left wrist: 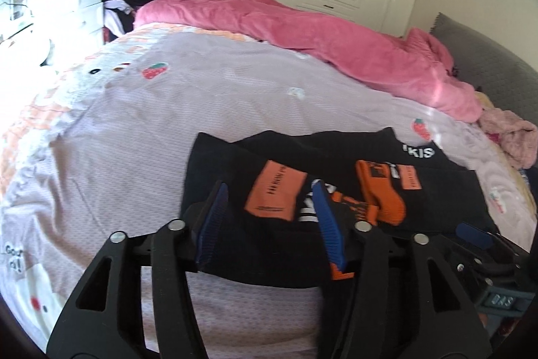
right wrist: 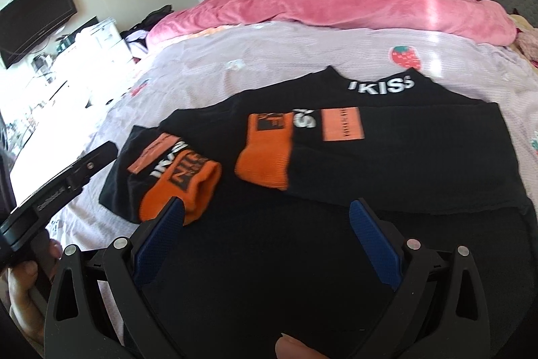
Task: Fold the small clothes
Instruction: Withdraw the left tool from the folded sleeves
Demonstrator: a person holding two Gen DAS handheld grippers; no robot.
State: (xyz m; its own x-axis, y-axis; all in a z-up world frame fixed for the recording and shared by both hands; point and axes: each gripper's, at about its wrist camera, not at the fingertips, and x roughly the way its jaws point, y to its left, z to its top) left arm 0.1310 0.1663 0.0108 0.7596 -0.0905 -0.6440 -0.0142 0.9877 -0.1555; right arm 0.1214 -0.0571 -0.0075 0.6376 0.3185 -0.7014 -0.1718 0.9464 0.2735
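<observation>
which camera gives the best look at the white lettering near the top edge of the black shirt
The right wrist view: the white lettering on the black shirt reads IKISS in full. In the left wrist view the lettering is small, near the frame's right side, and only partly legible.

Both grippers are matte black plastic with slotted, wedge-shaped linkage arms joined by round silver pivot pins. The left gripper [left wrist: 269,211] carries ribbed blue pads on its fingers [left wrist: 328,217]; the right gripper [right wrist: 269,231] has the same textured blue pads [right wrist: 373,241]. At lower left of the right wrist view, a bare-skinned hand [right wrist: 23,285] shows pale fingernails; a fingertip [right wrist: 292,347] shows at the bottom edge.
</observation>
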